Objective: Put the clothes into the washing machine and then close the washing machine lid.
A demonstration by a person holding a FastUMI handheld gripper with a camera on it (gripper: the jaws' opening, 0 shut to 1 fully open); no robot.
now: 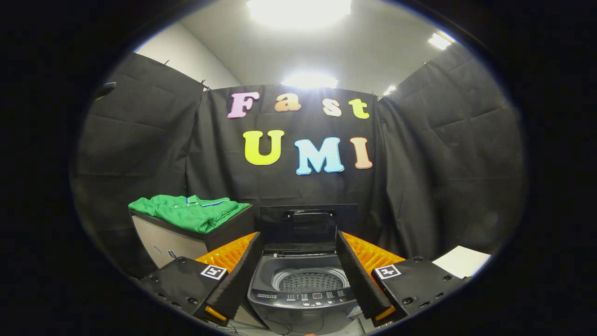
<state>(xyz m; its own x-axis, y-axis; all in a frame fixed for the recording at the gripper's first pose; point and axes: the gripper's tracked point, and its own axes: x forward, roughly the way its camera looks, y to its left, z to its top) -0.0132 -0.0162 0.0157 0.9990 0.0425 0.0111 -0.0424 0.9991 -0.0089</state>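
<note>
A small grey top-loading washing machine stands just ahead, framed between my two fingers. Its dark lid is raised upright at the back, and the perforated drum is bare. A folded green shirt with a blue-trimmed collar lies on top of a grey box to the left of the machine, beyond my left finger. My gripper is open, its fingers wide apart with nothing between them, held back from the machine's front panel.
Black cloth walls close the booth on the back and both sides. A white sheet or board lies to the right, beyond the right finger. Thin cables run on the floor in front of the machine.
</note>
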